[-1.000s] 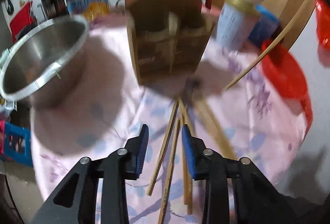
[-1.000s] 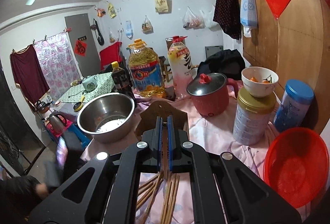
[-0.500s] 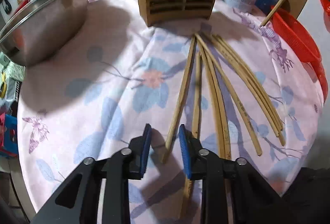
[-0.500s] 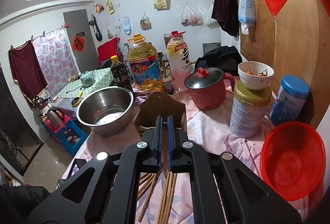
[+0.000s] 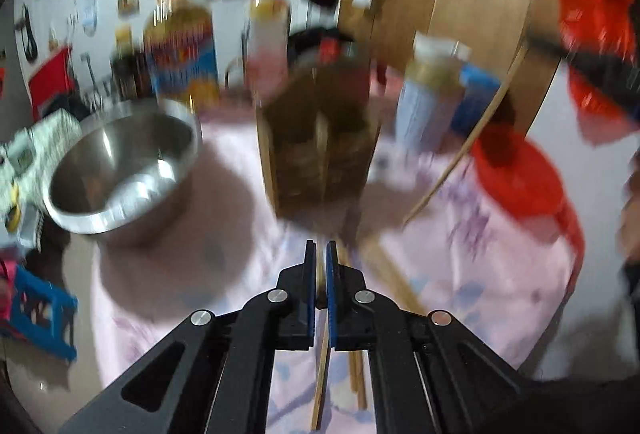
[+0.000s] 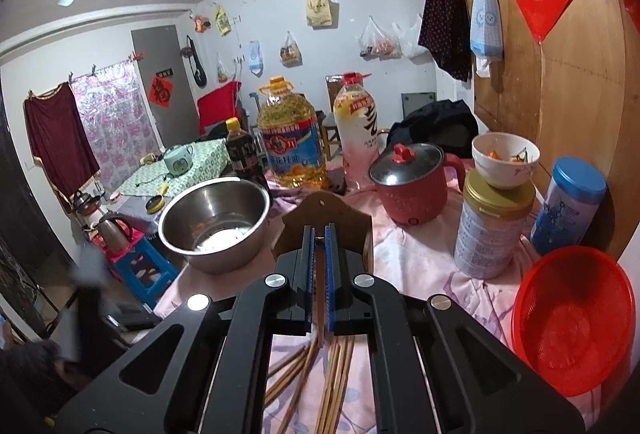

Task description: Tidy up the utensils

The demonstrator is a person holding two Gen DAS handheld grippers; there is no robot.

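Note:
Several wooden chopsticks (image 6: 332,374) lie on the pink flowered cloth in front of a brown wooden utensil holder (image 5: 320,138), which also shows in the right wrist view (image 6: 324,214). My left gripper (image 5: 321,254) is shut on one chopstick (image 5: 321,374) and holds it above the cloth, its tip toward the holder. My right gripper (image 6: 319,238) is shut on another chopstick (image 6: 320,318), held just before the holder. That chopstick also shows in the left wrist view (image 5: 464,150), slanting at the right. The left wrist view is blurred.
A steel bowl (image 6: 216,218) stands left of the holder. A red basket (image 6: 572,318), a milk powder tin (image 6: 492,230) with a bowl on it and a blue-lidded jar (image 6: 568,202) stand right. A red pot (image 6: 408,186) and oil bottles (image 6: 292,146) stand behind.
My left gripper closed on a chopstick on the cloth and lifted it toward the holder. My right gripper stayed shut on its chopstick and hardly moved.

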